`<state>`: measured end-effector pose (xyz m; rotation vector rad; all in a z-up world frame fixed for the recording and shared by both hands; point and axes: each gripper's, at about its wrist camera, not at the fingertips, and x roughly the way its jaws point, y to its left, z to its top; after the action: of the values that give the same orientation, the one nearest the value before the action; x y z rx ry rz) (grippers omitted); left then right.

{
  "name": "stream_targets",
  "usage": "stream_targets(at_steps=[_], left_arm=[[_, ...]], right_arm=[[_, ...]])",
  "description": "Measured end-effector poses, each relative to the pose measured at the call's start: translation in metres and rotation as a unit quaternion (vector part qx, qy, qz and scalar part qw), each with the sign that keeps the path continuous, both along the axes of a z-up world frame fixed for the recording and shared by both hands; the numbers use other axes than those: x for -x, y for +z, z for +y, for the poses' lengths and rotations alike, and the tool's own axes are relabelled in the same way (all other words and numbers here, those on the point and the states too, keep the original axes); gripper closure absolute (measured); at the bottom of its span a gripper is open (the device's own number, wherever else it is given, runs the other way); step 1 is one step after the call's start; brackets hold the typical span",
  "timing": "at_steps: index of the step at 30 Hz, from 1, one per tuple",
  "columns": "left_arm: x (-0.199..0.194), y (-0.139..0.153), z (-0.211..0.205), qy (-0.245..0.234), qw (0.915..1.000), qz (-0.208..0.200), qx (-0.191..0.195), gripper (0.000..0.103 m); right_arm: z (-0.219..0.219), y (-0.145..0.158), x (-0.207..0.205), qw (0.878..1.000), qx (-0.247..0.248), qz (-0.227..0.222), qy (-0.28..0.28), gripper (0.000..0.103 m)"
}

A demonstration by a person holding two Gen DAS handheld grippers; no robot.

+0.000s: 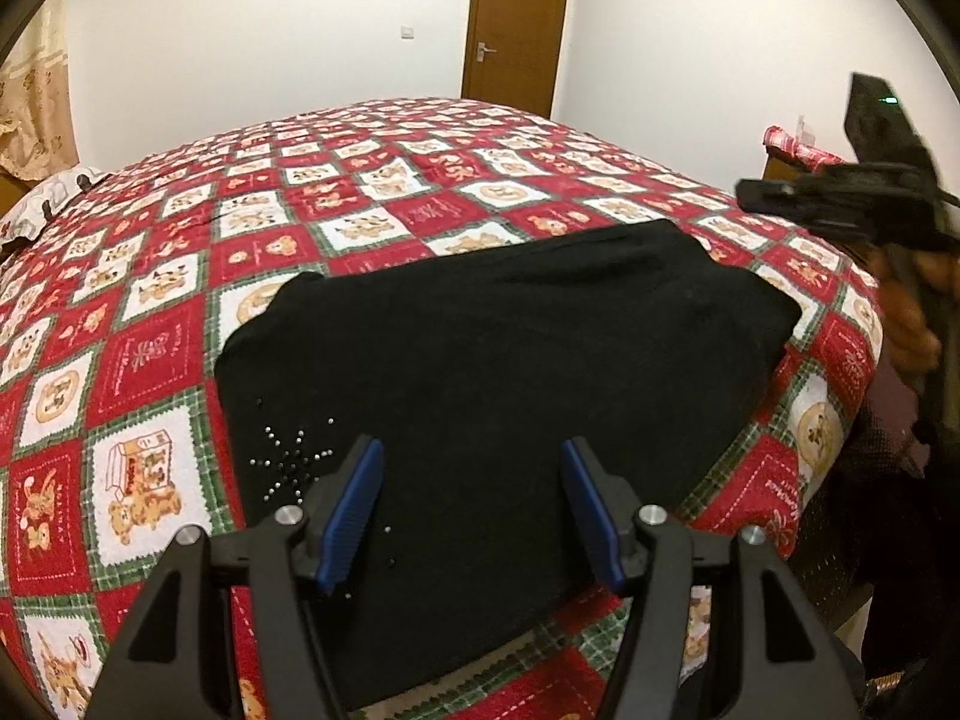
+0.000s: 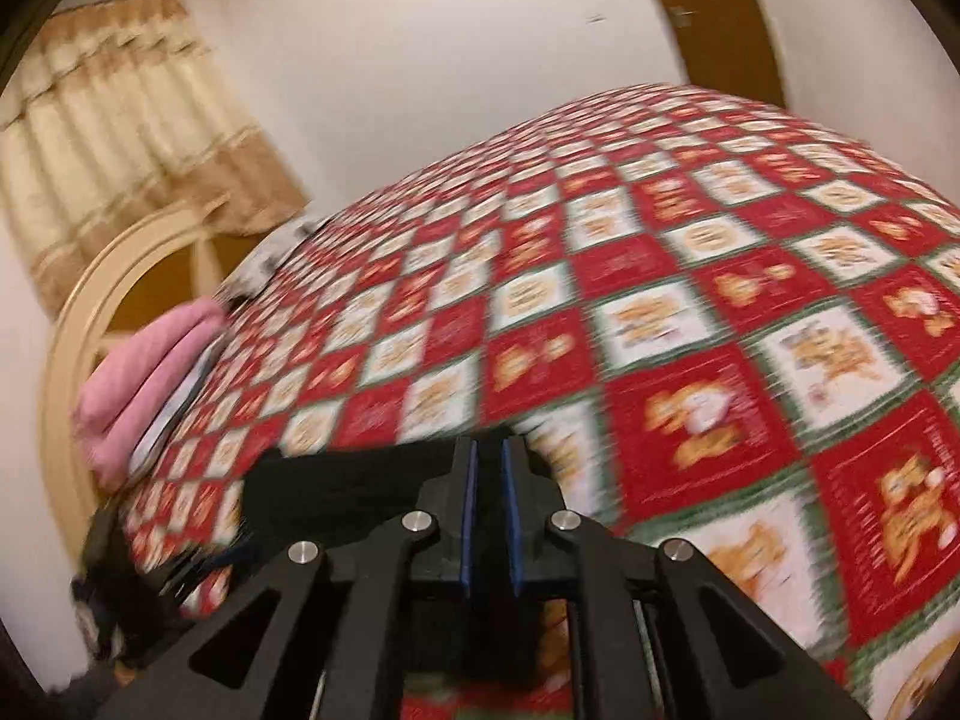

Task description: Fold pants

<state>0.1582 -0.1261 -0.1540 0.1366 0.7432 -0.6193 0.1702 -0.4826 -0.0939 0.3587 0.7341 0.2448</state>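
Note:
The black pants (image 1: 480, 384) lie folded into a compact rectangle near the bed's front edge, with a star of small silver studs (image 1: 291, 462) at the left. My left gripper (image 1: 471, 456) is open and empty just above the pants' near part. My right gripper (image 2: 489, 450) has its blue pads almost together, with nothing visible between them. It hovers above the bed, with part of the black pants (image 2: 336, 492) below and to the left. The right gripper also shows in the left wrist view (image 1: 744, 192), raised at the right edge. The right wrist view is motion-blurred.
A red, white and green checked quilt (image 1: 360, 210) covers the bed. Pink folded cloth (image 2: 150, 372) lies at the headboard end. A cream headboard (image 2: 90, 324), curtains (image 2: 120, 138), a wooden door (image 1: 516, 24) and a bedside stand with a red wrapped item (image 1: 792, 147) surround the bed.

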Motion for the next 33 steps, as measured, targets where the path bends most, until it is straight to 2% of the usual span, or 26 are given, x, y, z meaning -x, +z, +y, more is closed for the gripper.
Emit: stream_targets(at_steps=[3, 5, 8, 11, 14, 18, 22, 29, 33], left_arm=[[0.001, 0.0, -0.001, -0.001, 1.0, -0.001, -0.004, 0.039], [0.001, -0.001, 0.0, 0.0, 1.0, 0.001, -0.007, 0.037], [0.001, -0.002, 0.001, 0.001, 1.0, 0.003, -0.003, 0.037], [0.001, -0.003, 0.002, 0.0, 1.0, 0.006, 0.0, 0.037], [0.001, -0.004, 0.002, -0.001, 1.0, 0.007, 0.001, 0.037], [0.0, -0.006, 0.001, -0.001, 0.9999, 0.01, 0.004, 0.036], [0.0, -0.007, 0.002, 0.0, 0.9999, 0.012, 0.004, 0.036], [0.0, -0.006, 0.007, 0.004, 0.9999, 0.012, 0.007, 0.036], [0.001, -0.002, 0.013, 0.012, 0.9999, 0.005, 0.007, 0.036]], right_arm=[[0.032, -0.01, 0.007, 0.998, 0.019, 0.016, 0.059, 0.093], [0.047, -0.021, 0.008, 0.996, 0.041, 0.031, 0.075, 0.093], [0.056, -0.043, 0.008, 0.994, 0.071, 0.056, 0.067, 0.093], [0.049, -0.06, 0.004, 0.994, 0.057, 0.08, 0.057, 0.093], [0.041, -0.066, 0.004, 0.994, 0.034, 0.084, 0.057, 0.093], [0.04, -0.074, 0.004, 0.994, 0.037, 0.08, 0.062, 0.093], [0.037, -0.072, 0.003, 0.995, 0.023, 0.08, 0.062, 0.093], [0.038, -0.071, 0.004, 0.995, 0.028, 0.075, 0.062, 0.093], [0.038, -0.063, 0.008, 0.996, 0.026, 0.059, 0.061, 0.093]])
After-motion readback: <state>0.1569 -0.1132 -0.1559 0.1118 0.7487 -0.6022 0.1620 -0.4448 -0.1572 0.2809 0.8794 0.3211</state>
